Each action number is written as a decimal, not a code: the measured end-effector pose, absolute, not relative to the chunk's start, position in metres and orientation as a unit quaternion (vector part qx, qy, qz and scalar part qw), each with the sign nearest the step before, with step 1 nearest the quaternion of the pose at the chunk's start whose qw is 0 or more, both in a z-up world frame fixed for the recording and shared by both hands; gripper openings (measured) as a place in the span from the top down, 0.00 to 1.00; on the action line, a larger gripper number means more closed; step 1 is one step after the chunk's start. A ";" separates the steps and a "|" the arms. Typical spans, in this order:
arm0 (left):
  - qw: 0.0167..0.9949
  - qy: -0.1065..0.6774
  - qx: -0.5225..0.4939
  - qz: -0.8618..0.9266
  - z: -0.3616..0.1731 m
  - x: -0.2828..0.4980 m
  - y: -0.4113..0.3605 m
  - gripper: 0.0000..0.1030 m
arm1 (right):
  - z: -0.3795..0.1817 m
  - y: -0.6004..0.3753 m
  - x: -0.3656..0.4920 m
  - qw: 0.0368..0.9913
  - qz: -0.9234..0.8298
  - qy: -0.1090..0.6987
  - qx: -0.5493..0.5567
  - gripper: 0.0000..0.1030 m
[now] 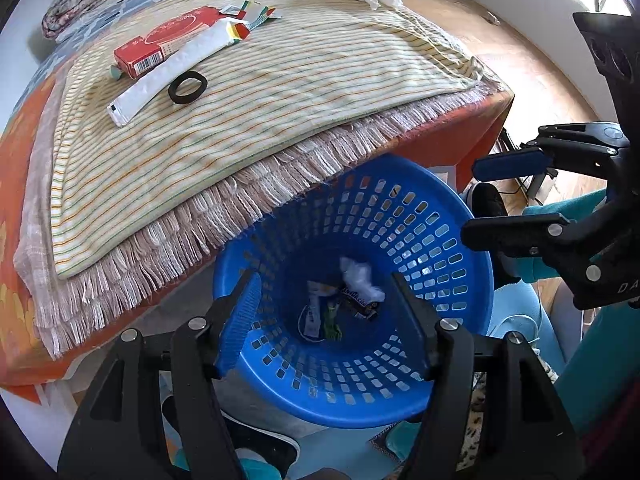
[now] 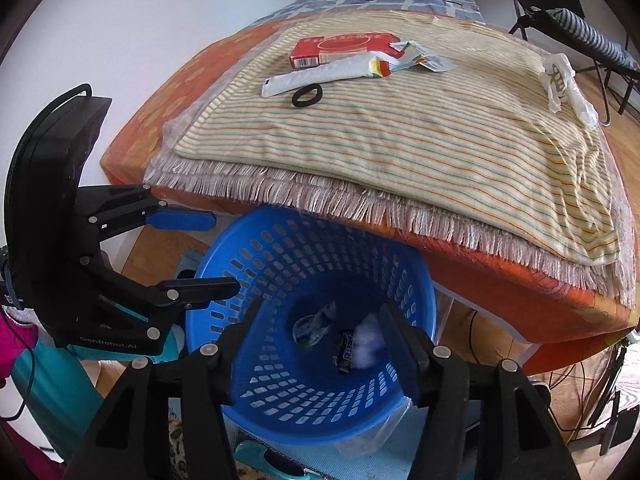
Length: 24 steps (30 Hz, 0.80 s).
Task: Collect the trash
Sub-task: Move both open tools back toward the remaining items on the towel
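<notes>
Trash already collected, a crumpled white tissue (image 1: 360, 278) and wrappers, lies at the bottom of the blue perforated basket (image 1: 448, 240) tucked under the bed's near edge. Both the left gripper (image 1: 324, 312) and right gripper (image 2: 320, 340) hover over it, jaws spread, pinching nothing. A red box (image 2: 340, 50), white sachet (image 2: 320, 74) and crumpled plastic bag (image 2: 564, 82) remain on the striped blanket (image 2: 420, 132); reaching toward its far edge risks snagging the fringe (image 2: 320, 194).

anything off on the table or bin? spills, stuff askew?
No spills. The blue basket sits tilted under the table edge, trash inside. Still on the striped cloth: red box, white wrapper, black ring, and crumpled plastic by the far corner.
</notes>
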<state>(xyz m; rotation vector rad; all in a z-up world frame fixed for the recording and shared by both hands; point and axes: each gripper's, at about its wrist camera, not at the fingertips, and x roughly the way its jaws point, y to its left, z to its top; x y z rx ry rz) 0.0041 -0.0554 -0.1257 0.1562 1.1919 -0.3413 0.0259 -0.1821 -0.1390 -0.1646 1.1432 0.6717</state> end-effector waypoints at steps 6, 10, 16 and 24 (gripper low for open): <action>0.811 0.558 0.074 -0.159 -0.126 0.005 -0.055 0.35 | -0.139 -0.184 0.027 0.789 0.302 0.529 -0.078 0.29; 0.814 0.555 0.072 -0.157 -0.123 0.008 -0.053 0.35 | -0.137 -0.185 0.029 0.794 0.292 0.528 -0.077 0.20; 0.822 0.547 0.062 -0.148 -0.111 0.022 -0.042 0.35 | -0.133 -0.189 0.035 0.799 0.284 0.525 -0.071 0.17; 0.835 0.535 0.044 -0.126 -0.093 0.049 -0.024 0.35 | -0.122 -0.194 0.046 0.808 0.275 0.517 -0.060 0.17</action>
